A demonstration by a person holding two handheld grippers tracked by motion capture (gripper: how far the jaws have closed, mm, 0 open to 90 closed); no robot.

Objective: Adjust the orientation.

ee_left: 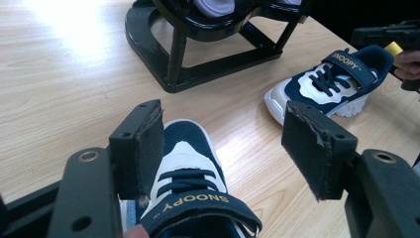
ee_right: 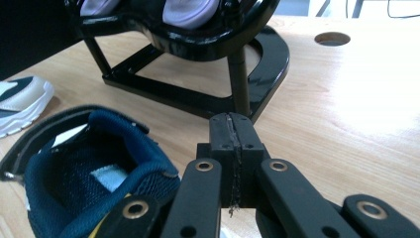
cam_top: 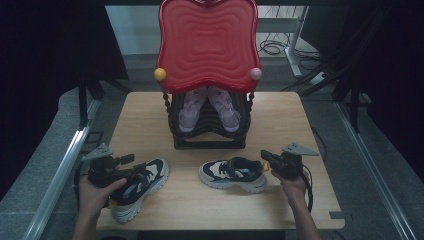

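Two navy-and-white sneakers lie on the wooden table (cam_top: 295, 125). The left sneaker (cam_top: 142, 185) sits near the front edge, and my left gripper (cam_top: 131, 167) hovers over its tongue. In the left gripper view the jaws of this gripper (ee_left: 223, 119) stand wide open, with that sneaker (ee_left: 190, 173) low between them, close to the left pad (ee_left: 141, 148). The right sneaker (cam_top: 232, 174) lies mid-table, toe pointing left. My right gripper (cam_top: 265, 157) is just behind its heel. Its pads (ee_right: 232, 130) are pressed together, shut on nothing, with the sneaker's heel opening (ee_right: 89, 168) to their left.
A black shoe rack (cam_top: 210, 135) with a red wavy top (cam_top: 207, 42) stands at the back middle of the table, holding a pair of lilac shoes (cam_top: 207, 107). Its base (ee_right: 188, 94) lies just beyond my right gripper. A round hole (ee_right: 332, 38) pierces the tabletop.
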